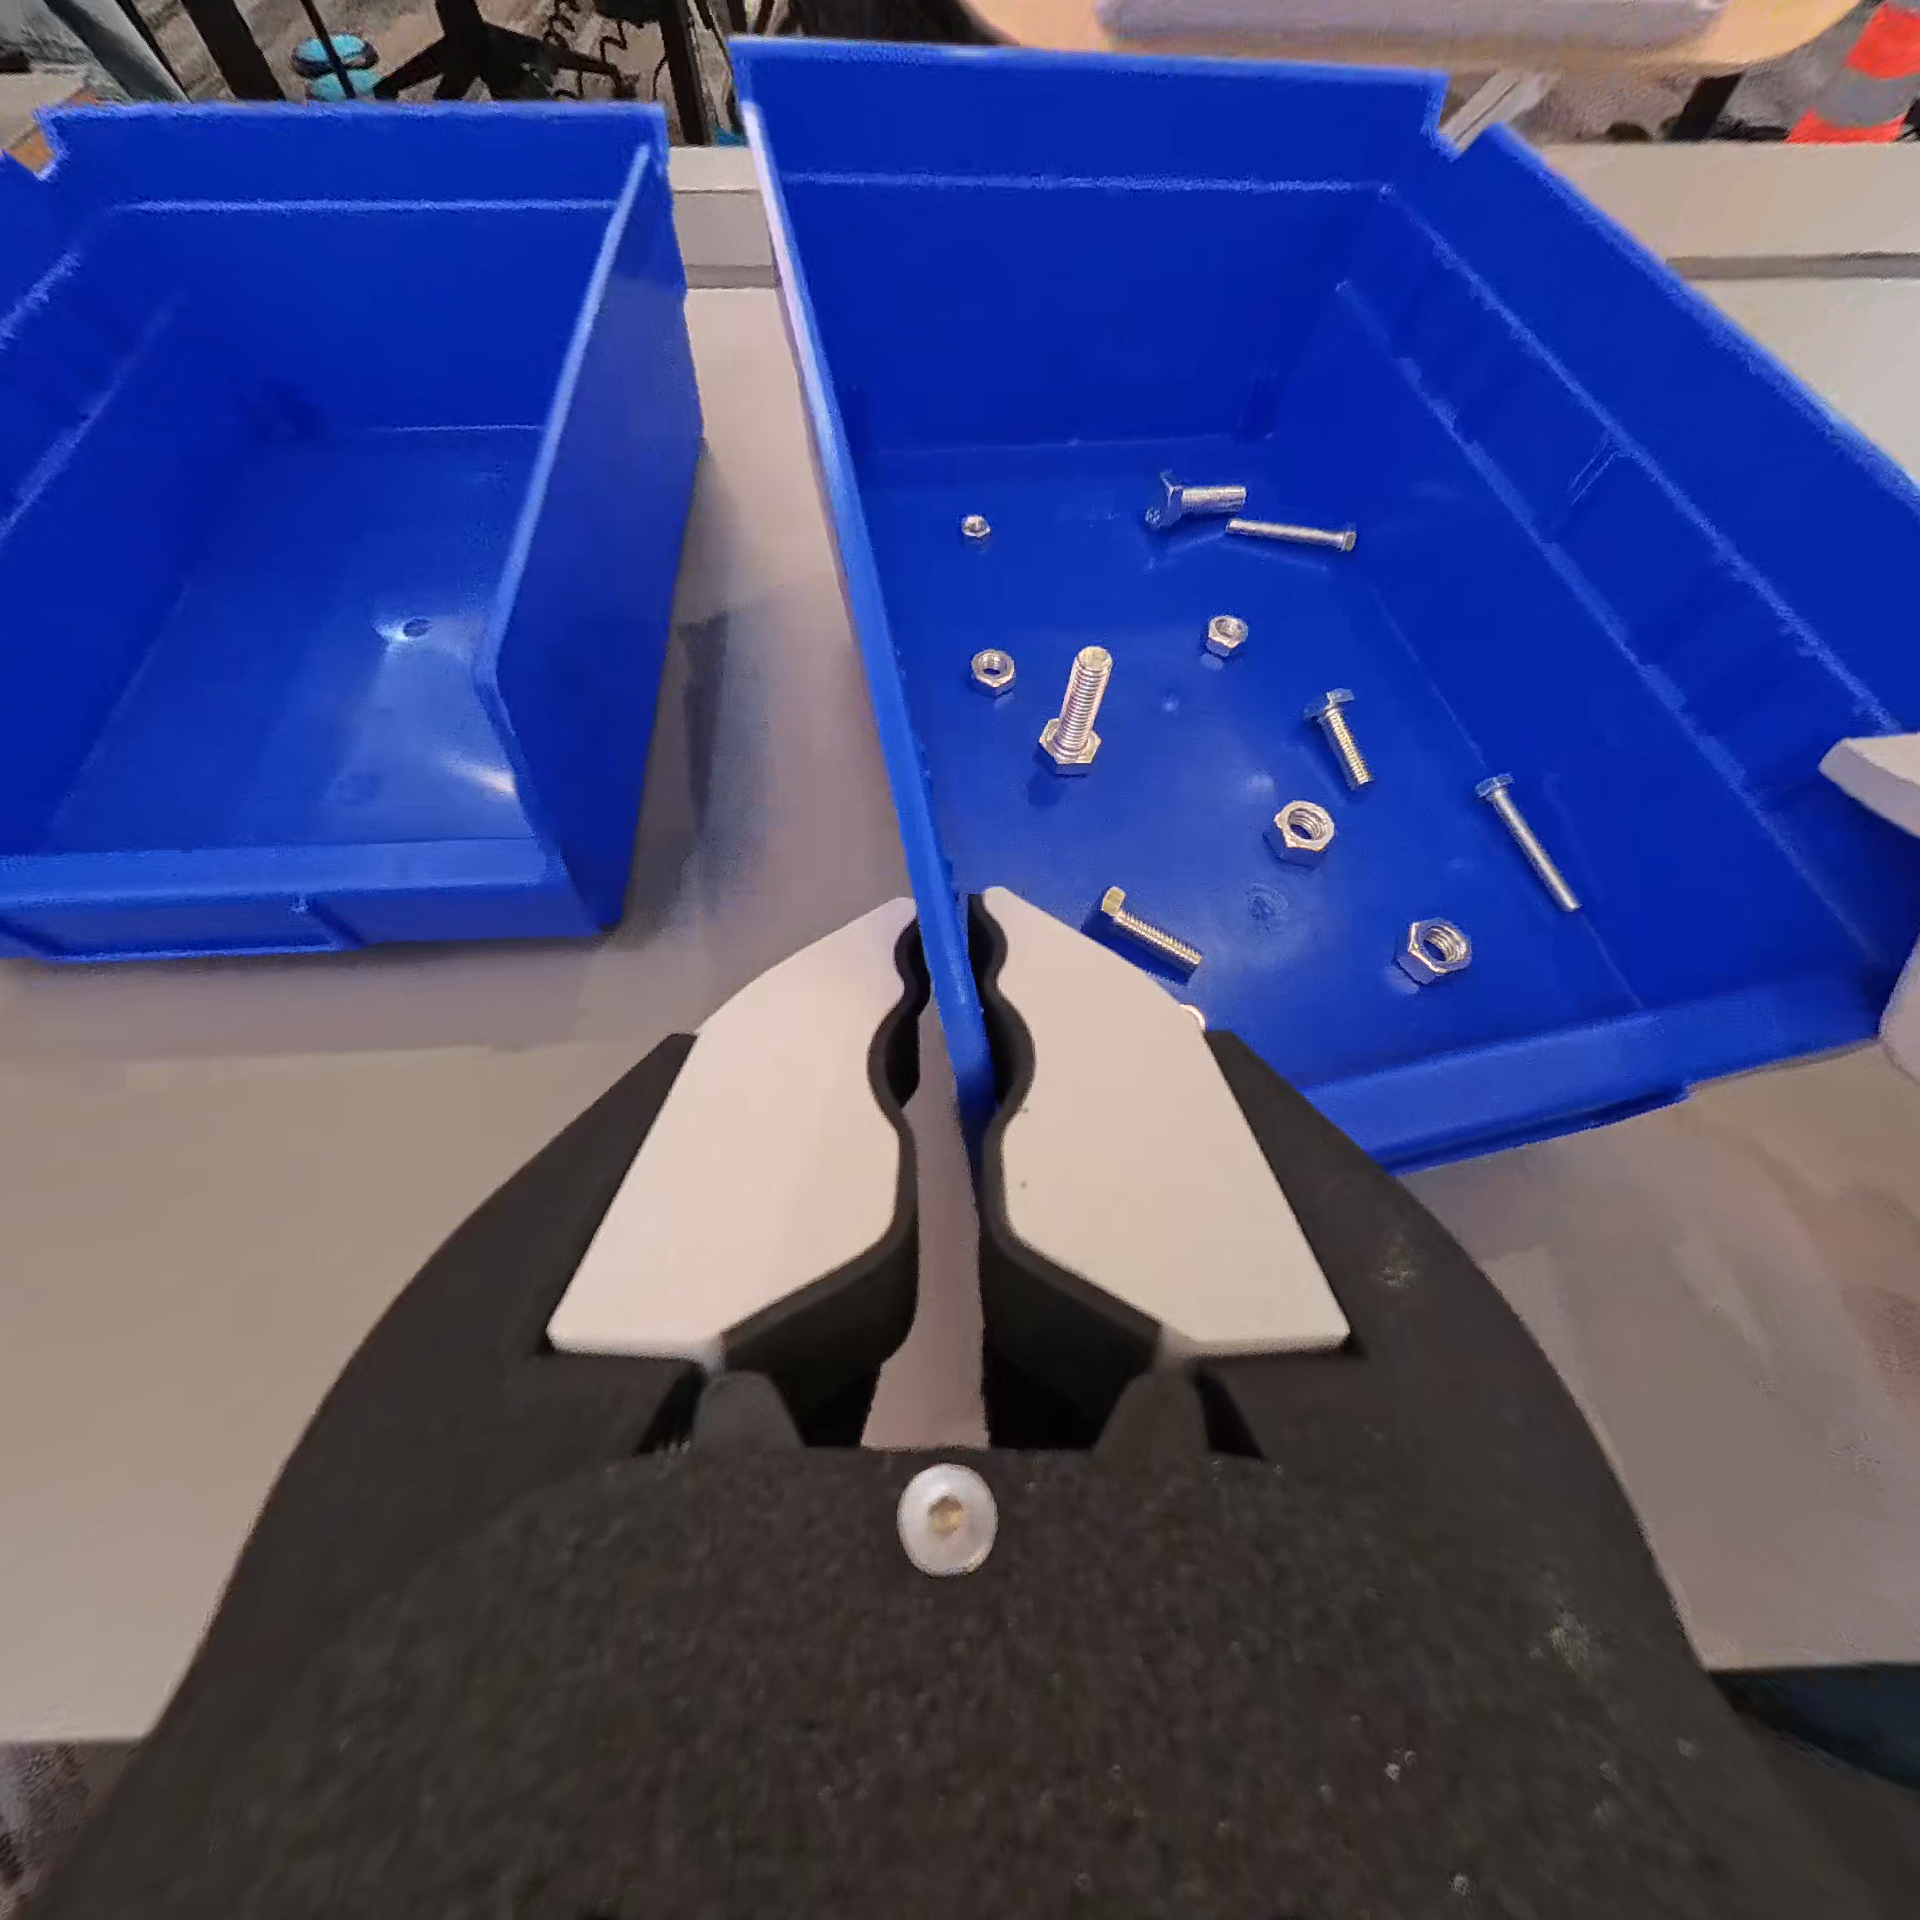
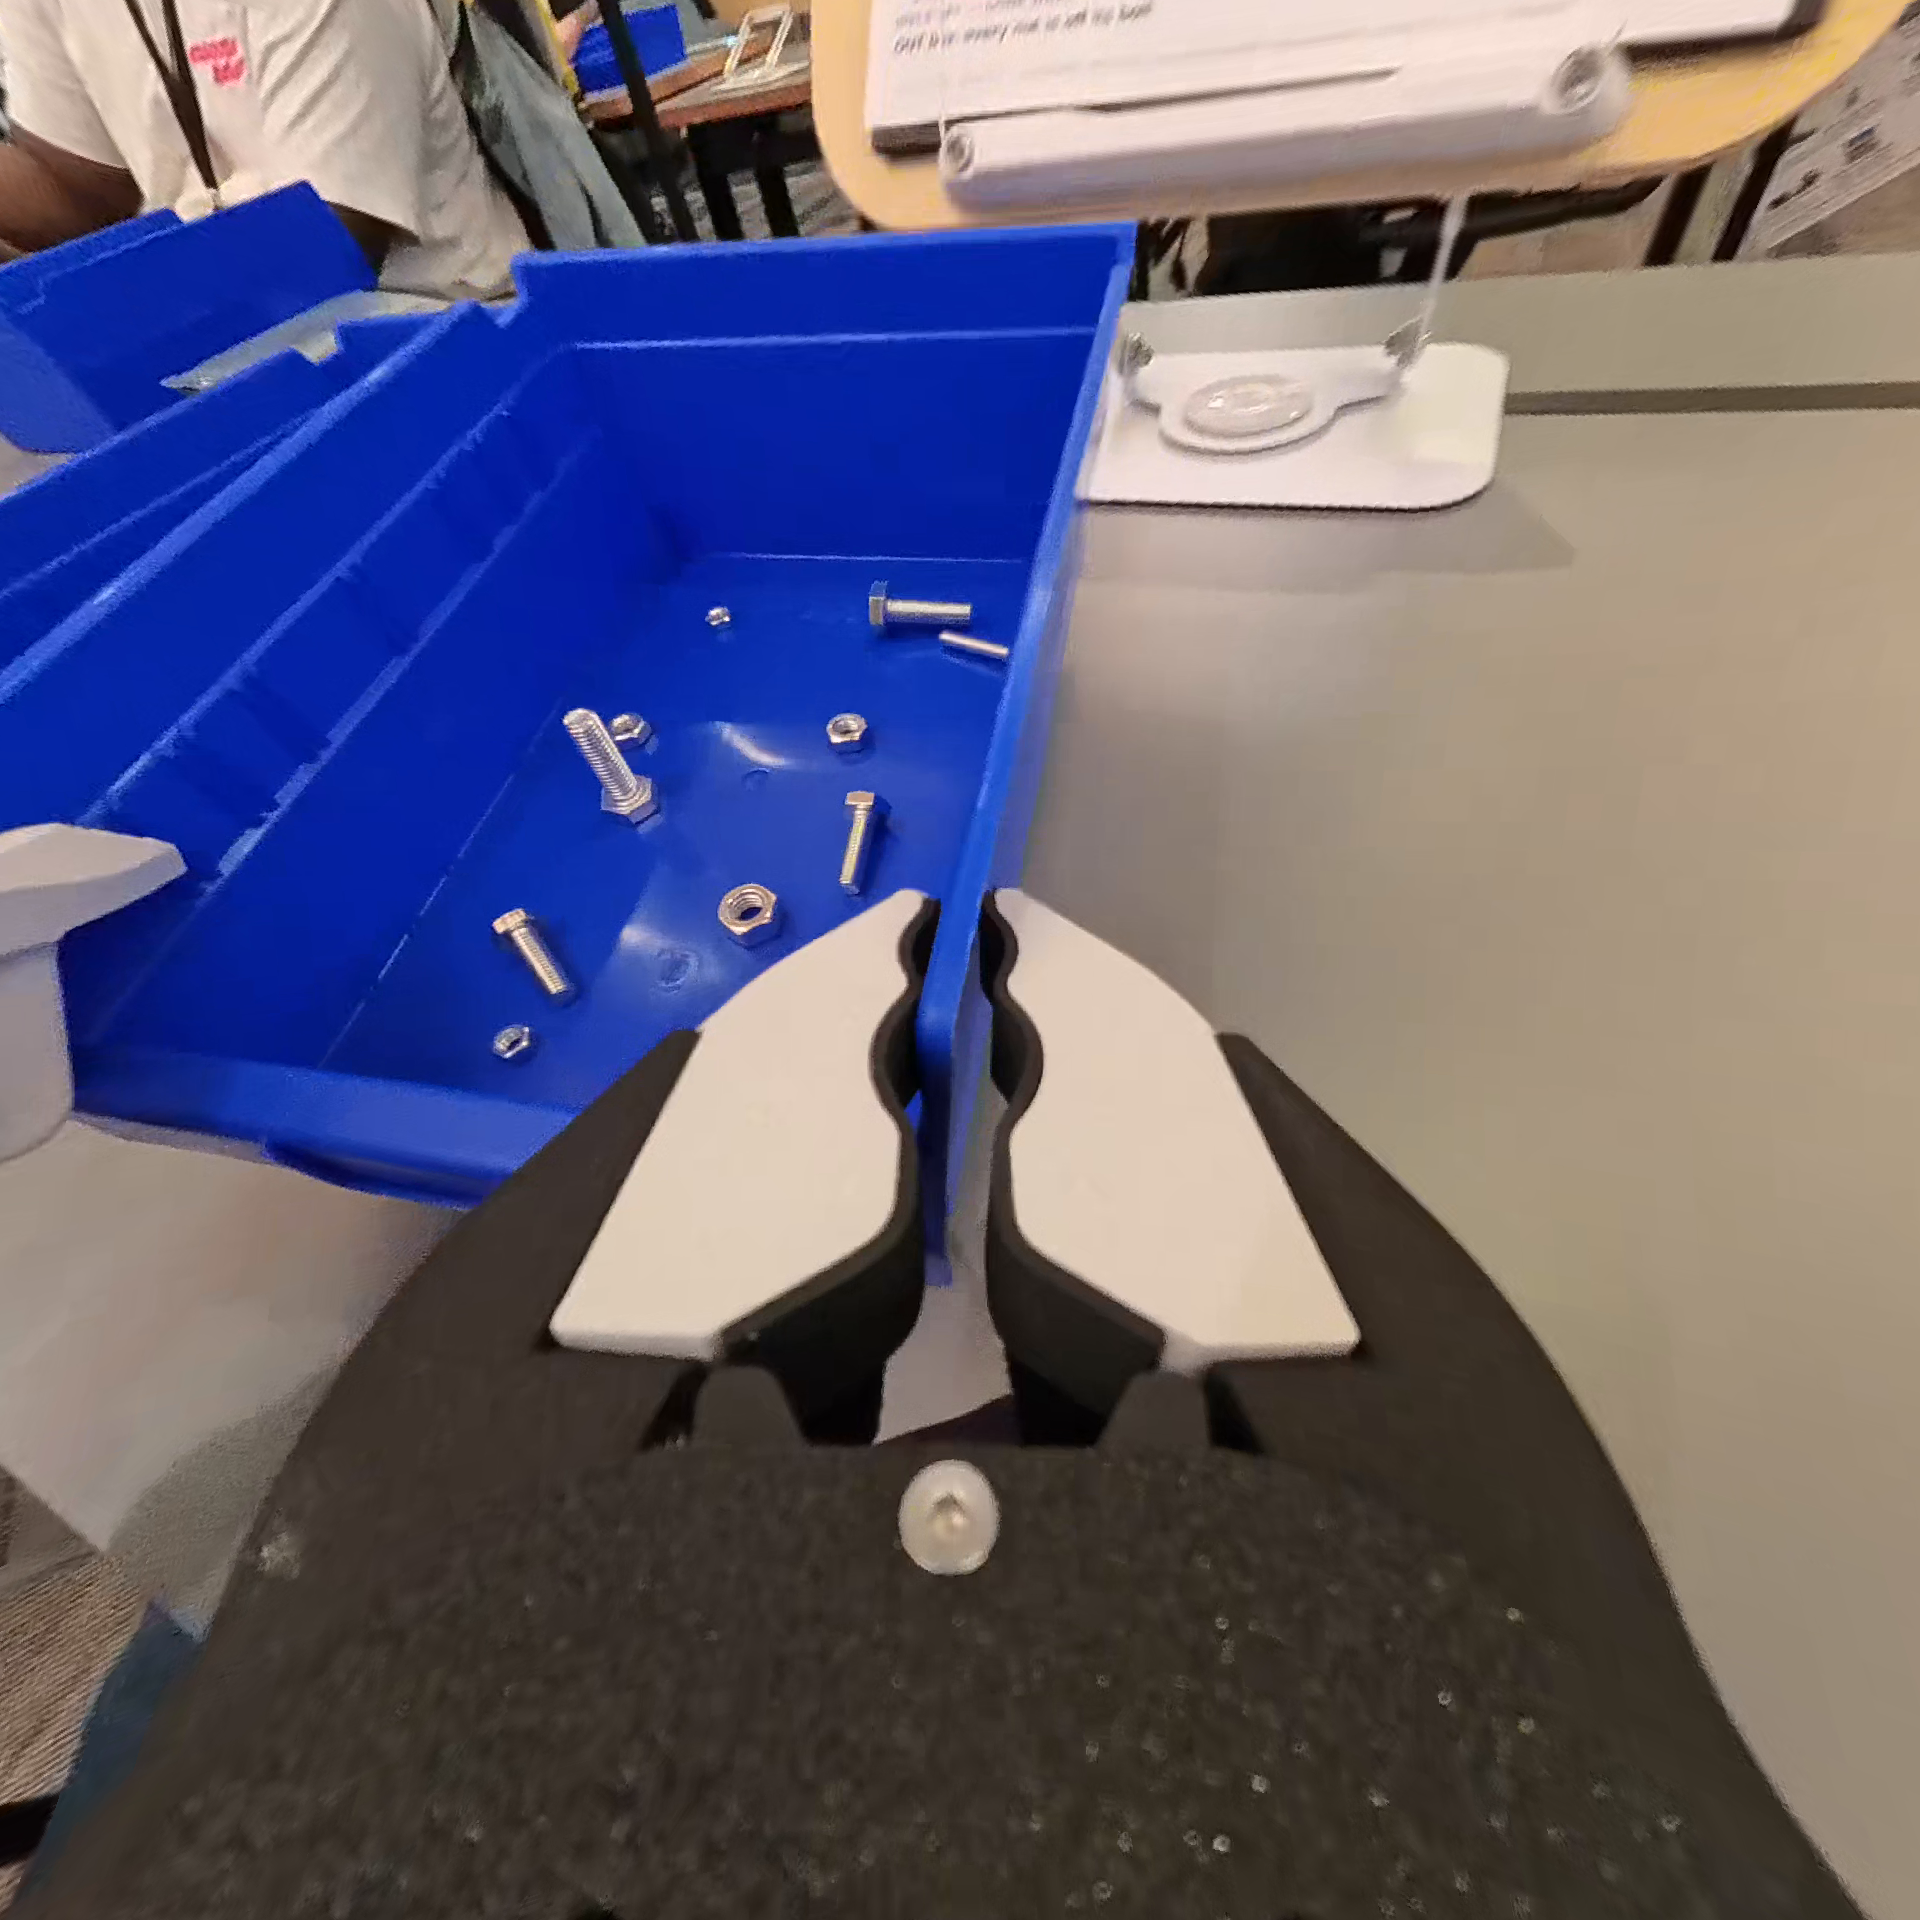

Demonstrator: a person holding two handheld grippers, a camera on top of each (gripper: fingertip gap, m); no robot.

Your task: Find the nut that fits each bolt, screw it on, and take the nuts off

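A blue bin (image 1: 1621,499) holds several loose silver bolts and nuts. A thick bolt (image 1: 1076,707) stands on its head near the left wall, with nuts (image 1: 1301,829) and thinner bolts (image 1: 1527,844) around it. My left gripper (image 1: 948,909) is shut on the bin's left wall near the front corner. My right gripper (image 2: 961,914) is shut on the same bin's right wall (image 2: 1039,644) near the front. The thick bolt (image 2: 611,767) and a large nut (image 2: 748,912) also show in the right wrist view. Each gripper's tip shows at the other view's edge (image 1: 1870,769) (image 2: 83,862).
An empty second blue bin (image 1: 312,499) sits on the grey table to the left. A white stand base (image 2: 1299,426) with a clear post sits right of the held bin, under a tan board. A person in a white shirt (image 2: 312,104) stands behind.
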